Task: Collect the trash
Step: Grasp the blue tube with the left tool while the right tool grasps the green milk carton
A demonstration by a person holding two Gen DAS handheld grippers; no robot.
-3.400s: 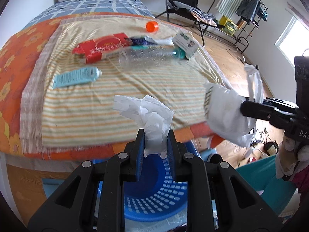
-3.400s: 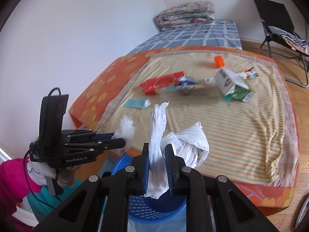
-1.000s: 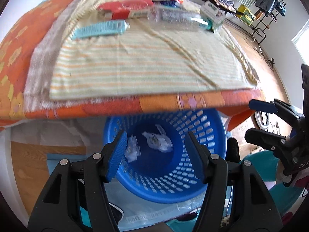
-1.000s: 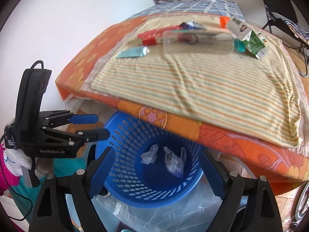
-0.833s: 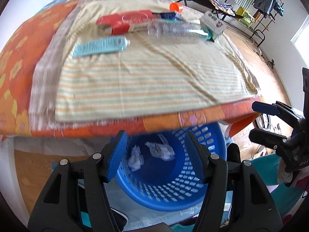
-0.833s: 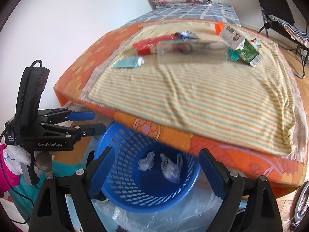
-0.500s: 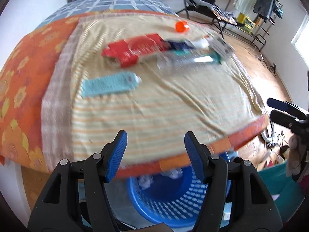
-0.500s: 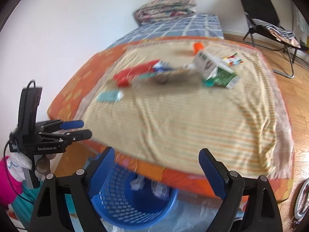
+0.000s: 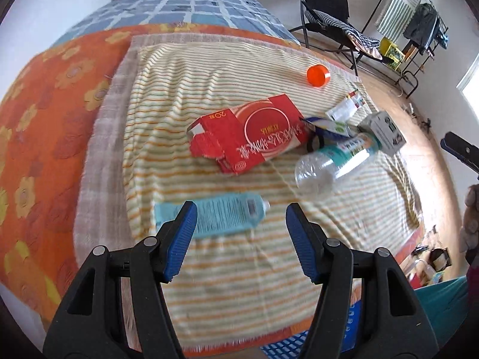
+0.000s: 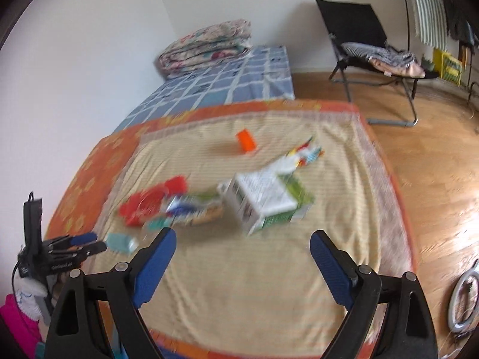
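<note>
Striped cloth (image 9: 227, 284) spread over an orange flowered bed cover (image 9: 45, 125), folding chair (image 10: 359, 33) and wooden floor beyond.

Trash scattered mid-cloth: one red carton (image 9: 248, 133), torn open at one end; one clear plastic bottle (image 9: 332, 161) lying on its side just right of it; one flat teal tube (image 9: 221, 214) nearest the front edge; one orange cap (image 9: 318, 75) alone toward the far side; one white-and-green box (image 10: 265, 205); a few small wrappers (image 9: 347, 107) between cap and bottle, exact number hard to tell. One blue basket (image 9: 287, 345), only a sliver of rim visible below the cloth's front edge.

Left hand-held gripper (image 9: 241, 240) with jaws wide apart, nothing between them, poised above the teal tube. Right hand-held gripper (image 10: 242, 264) likewise spread wide and empty, aimed toward the white-and-green box; that view smeared by motion.

Likely trouble ahead:
- Flat tube hugging the cloth, so closing jaws could pinch fabric along with it and drag the whole cloth.
- Round, light bottle apt to roll away or squirt out of a squeeze.
- Torn carton apt to crumple or slip if caught by a loose flap.
- Basket almost hidden under the bed edge, so a blind drop could miss.
</note>
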